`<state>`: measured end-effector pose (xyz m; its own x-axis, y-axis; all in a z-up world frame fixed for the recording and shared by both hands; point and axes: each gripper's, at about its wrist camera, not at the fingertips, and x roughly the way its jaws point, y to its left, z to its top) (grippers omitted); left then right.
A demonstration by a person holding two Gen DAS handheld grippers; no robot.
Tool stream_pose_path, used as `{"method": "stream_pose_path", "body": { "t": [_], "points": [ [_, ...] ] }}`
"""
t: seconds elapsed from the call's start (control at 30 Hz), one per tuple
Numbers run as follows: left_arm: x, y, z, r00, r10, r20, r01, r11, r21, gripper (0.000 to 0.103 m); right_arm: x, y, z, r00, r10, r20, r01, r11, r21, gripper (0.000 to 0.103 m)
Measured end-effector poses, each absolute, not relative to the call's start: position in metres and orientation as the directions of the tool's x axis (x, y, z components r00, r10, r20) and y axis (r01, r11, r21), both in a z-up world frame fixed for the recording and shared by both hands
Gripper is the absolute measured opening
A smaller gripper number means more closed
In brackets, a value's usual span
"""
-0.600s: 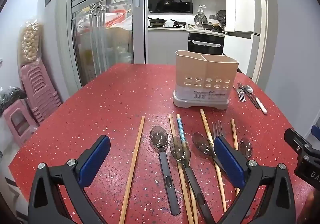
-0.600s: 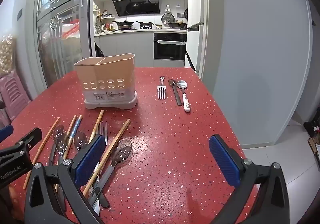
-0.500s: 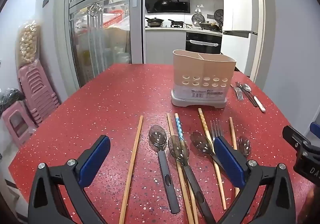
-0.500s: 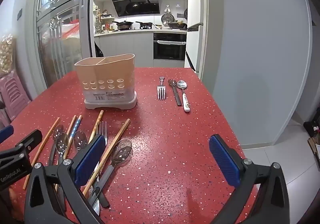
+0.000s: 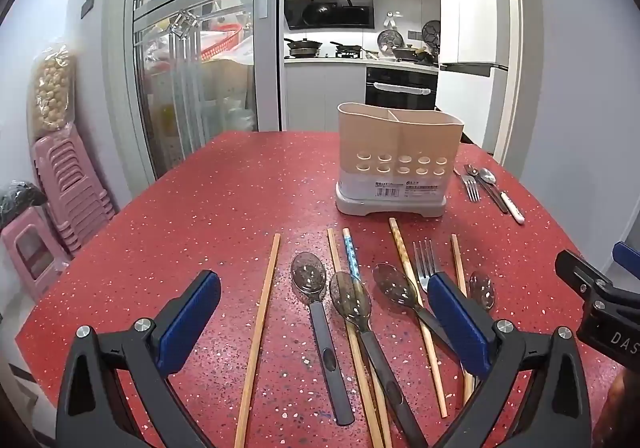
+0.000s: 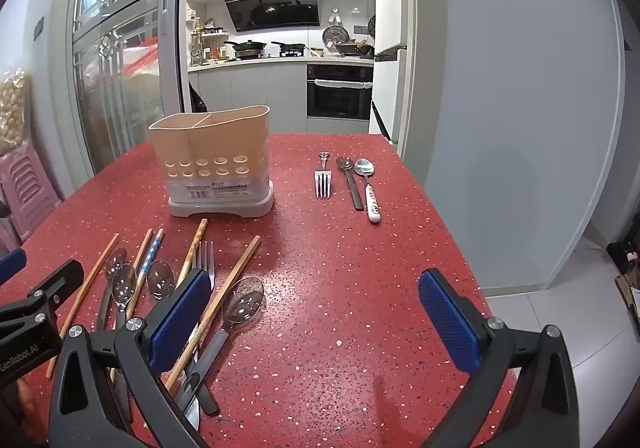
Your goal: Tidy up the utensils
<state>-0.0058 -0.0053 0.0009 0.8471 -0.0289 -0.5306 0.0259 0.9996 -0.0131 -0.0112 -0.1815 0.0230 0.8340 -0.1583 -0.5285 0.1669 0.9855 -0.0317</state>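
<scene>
A beige two-compartment utensil holder (image 5: 398,163) (image 6: 214,161) stands on the red table (image 5: 224,207). In front of it lie several wooden chopsticks (image 5: 260,324), a blue patterned chopstick (image 5: 351,254), dark translucent spoons (image 5: 310,280) and a fork (image 5: 425,262). A second fork (image 6: 323,177), a dark spoon (image 6: 350,181) and a white-handled spoon (image 6: 369,187) lie to the holder's right. My left gripper (image 5: 324,324) is open and empty above the near pile. My right gripper (image 6: 316,316) is open and empty over bare table right of the pile.
Stacked pink stools (image 5: 64,183) stand left of the table by a glass sliding door (image 5: 192,67). The table's right edge (image 6: 448,215) drops to a tiled floor beside a grey wall. A kitchen lies behind.
My left gripper has drifted slightly, so the holder and utensils sit a little lower-left in its view. The right view is nearly unchanged. Both grippers stay open.
</scene>
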Motion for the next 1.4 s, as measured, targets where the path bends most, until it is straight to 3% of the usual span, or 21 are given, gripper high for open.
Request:
{"method": "stream_pose_path", "body": {
  "t": [1.4],
  "points": [
    [-0.0087,-0.0102,0.0073,0.861,-0.034,-0.507,0.044,0.999,0.008,0.103,-0.0110,-0.1756,0.0231,0.837,-0.153,-0.525,0.157,0.987,-0.038,0.103]
  ]
}}
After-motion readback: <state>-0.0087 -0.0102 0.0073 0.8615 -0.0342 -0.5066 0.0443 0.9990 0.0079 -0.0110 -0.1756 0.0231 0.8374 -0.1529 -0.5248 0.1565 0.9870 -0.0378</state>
